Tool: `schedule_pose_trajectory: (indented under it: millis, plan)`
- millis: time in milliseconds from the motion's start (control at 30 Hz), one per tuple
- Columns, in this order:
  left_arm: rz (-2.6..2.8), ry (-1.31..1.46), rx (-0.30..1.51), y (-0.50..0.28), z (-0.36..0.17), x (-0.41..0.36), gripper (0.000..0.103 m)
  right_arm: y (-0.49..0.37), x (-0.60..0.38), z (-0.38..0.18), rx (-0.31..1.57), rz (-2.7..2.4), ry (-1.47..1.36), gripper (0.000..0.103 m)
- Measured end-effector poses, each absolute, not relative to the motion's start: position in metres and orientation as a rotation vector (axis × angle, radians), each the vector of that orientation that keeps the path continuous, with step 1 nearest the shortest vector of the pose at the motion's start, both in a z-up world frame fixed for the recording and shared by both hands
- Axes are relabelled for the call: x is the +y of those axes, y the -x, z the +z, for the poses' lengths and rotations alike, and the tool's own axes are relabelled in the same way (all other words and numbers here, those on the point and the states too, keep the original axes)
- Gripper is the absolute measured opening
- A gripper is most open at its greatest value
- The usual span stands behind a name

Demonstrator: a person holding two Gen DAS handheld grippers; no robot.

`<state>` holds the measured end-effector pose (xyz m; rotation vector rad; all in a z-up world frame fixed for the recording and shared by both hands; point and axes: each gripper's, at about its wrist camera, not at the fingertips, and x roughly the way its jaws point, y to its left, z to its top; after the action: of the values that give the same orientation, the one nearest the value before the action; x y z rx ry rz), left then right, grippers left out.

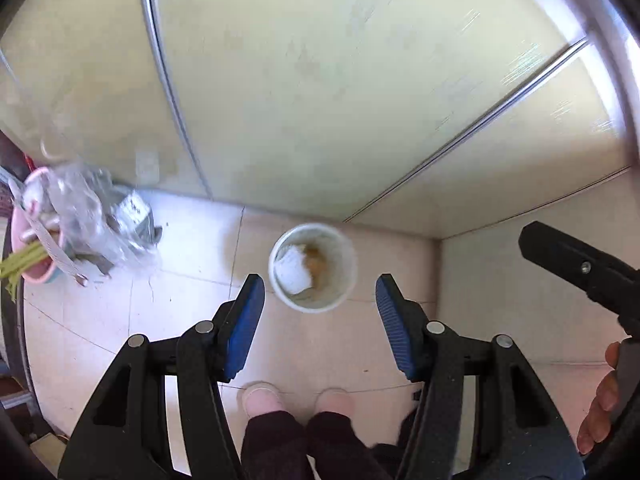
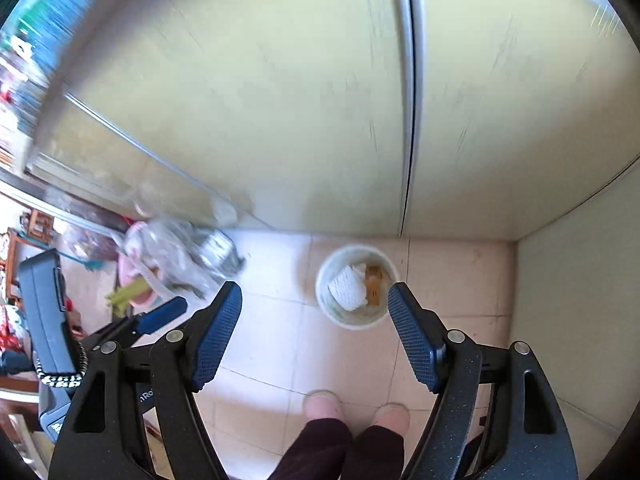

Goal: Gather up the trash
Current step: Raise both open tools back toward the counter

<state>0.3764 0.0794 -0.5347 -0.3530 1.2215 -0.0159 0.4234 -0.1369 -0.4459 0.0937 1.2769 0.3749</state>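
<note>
A white round bin [image 1: 313, 268] stands on the tiled floor against a pale cabinet. It holds a crumpled white paper [image 1: 292, 271] and some brown scraps. It also shows in the right wrist view [image 2: 356, 286]. My left gripper [image 1: 320, 300] is open and empty, held above the floor just short of the bin. My right gripper [image 2: 316, 312] is open and empty, its right finger tip [image 2: 400, 300] over the bin's rim in the image. A clear plastic bag of waste [image 1: 94, 212] lies at the left on the floor.
A pink bowl [image 1: 36, 272] with green strips sits next to the plastic bag. The cabinet doors [image 1: 340, 100] fill the view ahead. A wall [image 2: 580, 280] closes the right side. The person's two feet [image 1: 298, 400] stand below. The right gripper's body [image 1: 580, 268] shows at the right edge.
</note>
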Motion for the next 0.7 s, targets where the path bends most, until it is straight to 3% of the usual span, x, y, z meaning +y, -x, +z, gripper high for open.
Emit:
schedule_pose_trajectory:
  millis: [333,700]
  plan:
    - [-0.028,0.229,1.083,-0.365,-0.326,0.078,0.057,-0.400,-0.152,-0.242,1.038,0.325,-0.064,0.073]
    - [0.031,0.229,0.895,-0.368,-0.184,0.114,0.057,-0.400,-0.130,-0.150,0.917,0.283,-0.072,0.073]
